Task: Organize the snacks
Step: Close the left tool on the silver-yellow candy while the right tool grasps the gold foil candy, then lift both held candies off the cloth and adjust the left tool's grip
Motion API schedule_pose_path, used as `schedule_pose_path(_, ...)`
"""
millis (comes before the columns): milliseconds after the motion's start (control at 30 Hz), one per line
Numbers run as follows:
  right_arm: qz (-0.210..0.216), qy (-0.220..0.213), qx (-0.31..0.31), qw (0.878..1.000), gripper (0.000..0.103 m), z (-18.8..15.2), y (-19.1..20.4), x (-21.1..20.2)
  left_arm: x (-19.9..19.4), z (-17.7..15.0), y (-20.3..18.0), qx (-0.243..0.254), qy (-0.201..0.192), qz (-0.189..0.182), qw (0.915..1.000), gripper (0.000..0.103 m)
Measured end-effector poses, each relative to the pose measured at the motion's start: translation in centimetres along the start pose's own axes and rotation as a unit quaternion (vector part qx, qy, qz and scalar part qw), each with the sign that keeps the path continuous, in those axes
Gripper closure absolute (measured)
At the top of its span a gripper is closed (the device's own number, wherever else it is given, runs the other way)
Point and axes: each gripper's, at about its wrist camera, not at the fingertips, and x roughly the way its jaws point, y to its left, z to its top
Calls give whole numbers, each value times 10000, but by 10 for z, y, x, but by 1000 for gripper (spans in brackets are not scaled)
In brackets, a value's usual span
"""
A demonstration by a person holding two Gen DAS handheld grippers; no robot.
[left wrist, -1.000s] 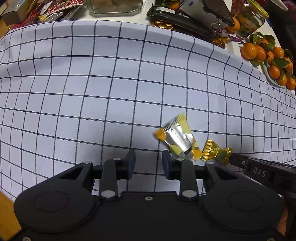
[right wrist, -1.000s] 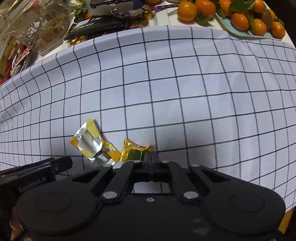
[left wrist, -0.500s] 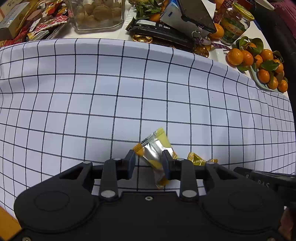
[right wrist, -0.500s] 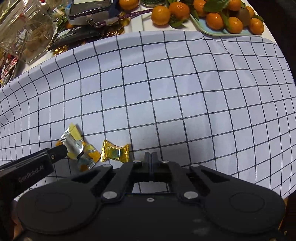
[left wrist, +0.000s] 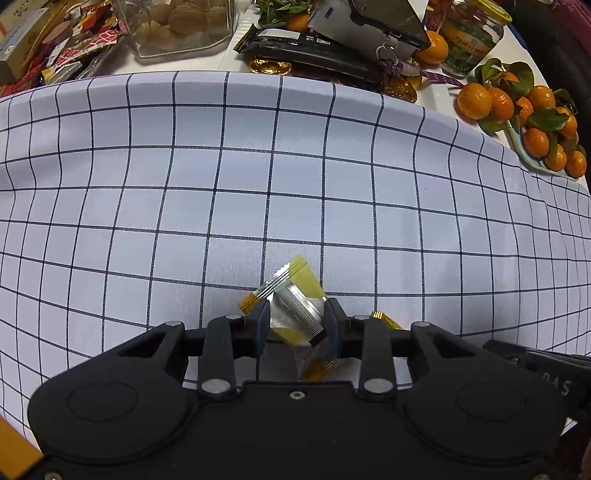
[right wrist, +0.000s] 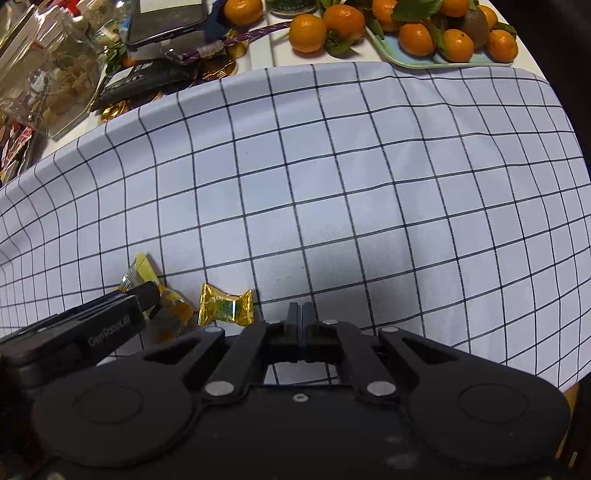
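A silver and yellow snack packet (left wrist: 293, 302) lies on the checked cloth (left wrist: 258, 177) between the fingers of my left gripper (left wrist: 295, 317), which stand around it with the jaws still apart. It also shows in the right wrist view (right wrist: 142, 273), partly behind the left gripper's finger (right wrist: 146, 293). A gold wrapped candy (right wrist: 225, 304) lies just right of the packet, in front and left of my right gripper (right wrist: 301, 314). The right gripper is shut and empty. In the left wrist view only an edge of the candy (left wrist: 384, 319) shows.
Along the far edge of the cloth stand a clear jar of cookies (left wrist: 181, 26), a dark snack bar wrapper (left wrist: 306, 48), gold coins (left wrist: 269, 66), a phone (left wrist: 384, 18), a glass jar (left wrist: 469, 37) and a tray of mandarins (left wrist: 524, 114). Red snack packets (left wrist: 55, 48) lie at far left.
My left gripper has moved right and forward over the silver packet, which now sits between its fingers. My right gripper has let go of the gold candy and drawn back to the right.
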Motion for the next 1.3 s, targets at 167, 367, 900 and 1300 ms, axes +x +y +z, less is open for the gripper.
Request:
schedule_pose_path(167,26,-6,169,9999,101,3,-5,-3,4,6,5,-211,75,-37,9997,60)
schedule_pose_path(367,78,27,181,9998,101,4,-5,-3,3,6,2,-288,159,-64,9994,59)
schedule_pose_path(900,790,246,381,9958,86,6,4,17,-2,-2,43,-788,507,13,9956,53)
schedule_pose_path(1300,558,82,107,9983,65,5,31,33,-11,-4,65,-958,505,-118,9940,55)
